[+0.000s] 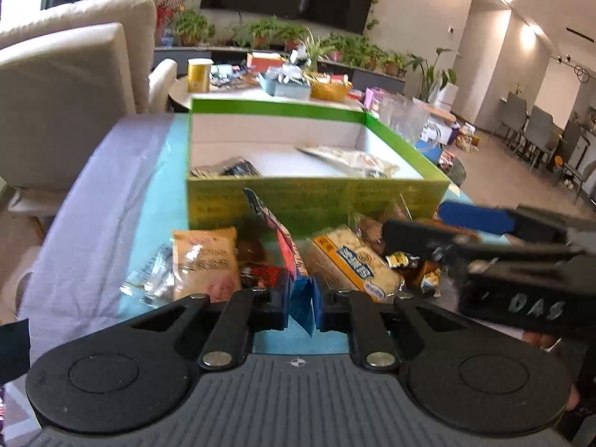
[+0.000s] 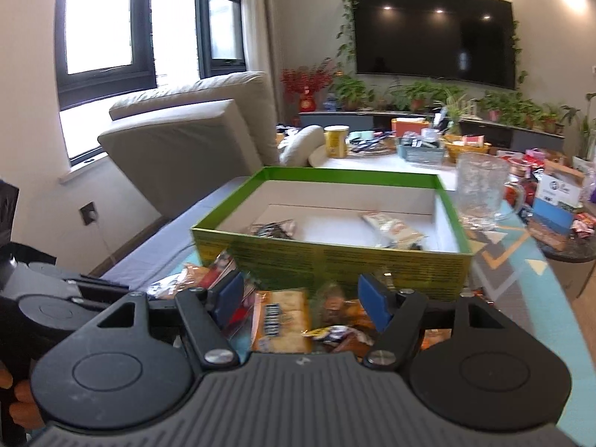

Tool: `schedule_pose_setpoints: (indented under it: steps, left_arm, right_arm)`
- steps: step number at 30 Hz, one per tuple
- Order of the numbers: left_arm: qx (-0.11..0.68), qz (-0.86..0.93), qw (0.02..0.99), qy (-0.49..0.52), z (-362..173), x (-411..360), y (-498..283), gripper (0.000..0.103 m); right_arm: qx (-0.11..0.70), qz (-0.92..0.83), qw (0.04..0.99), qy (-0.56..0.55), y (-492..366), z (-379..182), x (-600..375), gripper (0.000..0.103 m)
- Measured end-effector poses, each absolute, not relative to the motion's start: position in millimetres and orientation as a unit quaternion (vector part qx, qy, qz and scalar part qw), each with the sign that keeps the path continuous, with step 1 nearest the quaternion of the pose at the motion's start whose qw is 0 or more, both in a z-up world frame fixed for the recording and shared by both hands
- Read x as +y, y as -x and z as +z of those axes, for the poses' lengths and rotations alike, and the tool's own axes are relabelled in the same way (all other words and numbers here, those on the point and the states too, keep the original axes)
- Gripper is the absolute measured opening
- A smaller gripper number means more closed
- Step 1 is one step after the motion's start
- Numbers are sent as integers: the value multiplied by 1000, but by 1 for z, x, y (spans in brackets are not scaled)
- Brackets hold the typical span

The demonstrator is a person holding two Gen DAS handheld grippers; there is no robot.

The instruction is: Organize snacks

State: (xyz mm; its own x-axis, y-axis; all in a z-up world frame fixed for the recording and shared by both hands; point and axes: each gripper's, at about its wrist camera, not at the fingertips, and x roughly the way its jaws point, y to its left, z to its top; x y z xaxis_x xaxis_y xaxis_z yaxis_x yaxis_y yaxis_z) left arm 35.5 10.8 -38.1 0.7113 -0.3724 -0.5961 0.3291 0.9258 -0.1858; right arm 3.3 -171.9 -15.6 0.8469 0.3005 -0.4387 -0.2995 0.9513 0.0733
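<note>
Teal cloth (image 1: 149,201) under snacks; left tool (image 1: 301,300) pinches blue packet (image 1: 287,260), right tool (image 2: 303,296) wide.

A home living room: wall-mounted television (image 2: 434,33), cream sofa (image 2: 193,130), potted plants (image 2: 421,93).

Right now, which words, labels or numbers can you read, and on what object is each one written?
"DAS": on the body of the right gripper, in the left wrist view.
Blue label on the yellow cracker pack: too blurred.
Print on the green box: too small.
Blue packet in the left gripper: unreadable.
</note>
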Motion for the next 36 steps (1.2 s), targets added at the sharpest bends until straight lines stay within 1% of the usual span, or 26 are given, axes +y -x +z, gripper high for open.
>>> schedule_pose_setpoints:
  steps: [6,13,23,25,26,31,36]
  left_arm:
    - [302,-155,940,32,-26,31,-26,11]
    - [303,-148,940,46,-25,46,-27,11]
    - [298,-147,942,53,-24,52,-25,11]
    - [298,-144,942,55,-23,53,-26,11]
    - [298,-144,942,57,-22,53,-26,11]
    - [295,-144,943,55,-20,52,-25,11]
    - [290,-144,944,54,-17,52,-25,11]
  right_arm:
    - [256,174,951,-8,-14,-27,-159,57]
    - [289,176,941,18,-26,-44,-139,57]
    - [294,162,940,61,-30,-52,-127,57]
    - [292,164,941,58,-29,-50,-128,50]
    - [291,165,941,55,-28,-49,-130,43]
    - [291,166,942,33,-23,-44,-137,43]
    - [270,167,948,17,-14,-31,-144,43]
